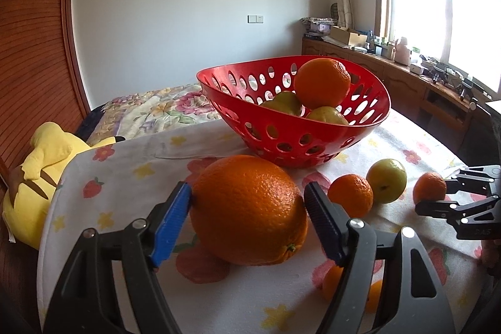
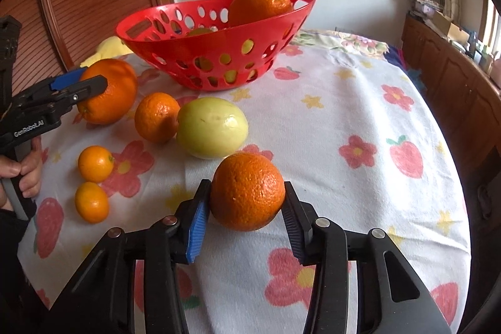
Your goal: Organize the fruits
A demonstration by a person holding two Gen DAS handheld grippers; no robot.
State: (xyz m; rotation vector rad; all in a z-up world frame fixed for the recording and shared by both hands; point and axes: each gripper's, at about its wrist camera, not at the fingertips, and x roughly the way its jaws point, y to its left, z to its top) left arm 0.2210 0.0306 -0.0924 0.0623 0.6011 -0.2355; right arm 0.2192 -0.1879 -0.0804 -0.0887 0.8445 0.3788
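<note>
While the left gripper (image 1: 249, 208) clamps a dimpled big orange (image 1: 249, 210) at frame centre, stem end lower right, the right gripper (image 2: 247, 210) pinches a round mandarin (image 2: 247, 191) below the perforated red plastic basket (image 2: 216, 30)

Round table draped in a white cloth printed with flowers and strawberries (image 2: 344, 121), red perforated plastic basket (image 2: 216, 52) near its far side, large orange (image 2: 109, 93), medium orange (image 2: 156, 118), pale yellow-green fruit (image 2: 213, 127), rough-skinned orange (image 2: 247, 191), two small tangerines (image 2: 95, 163) near the left edge
</note>
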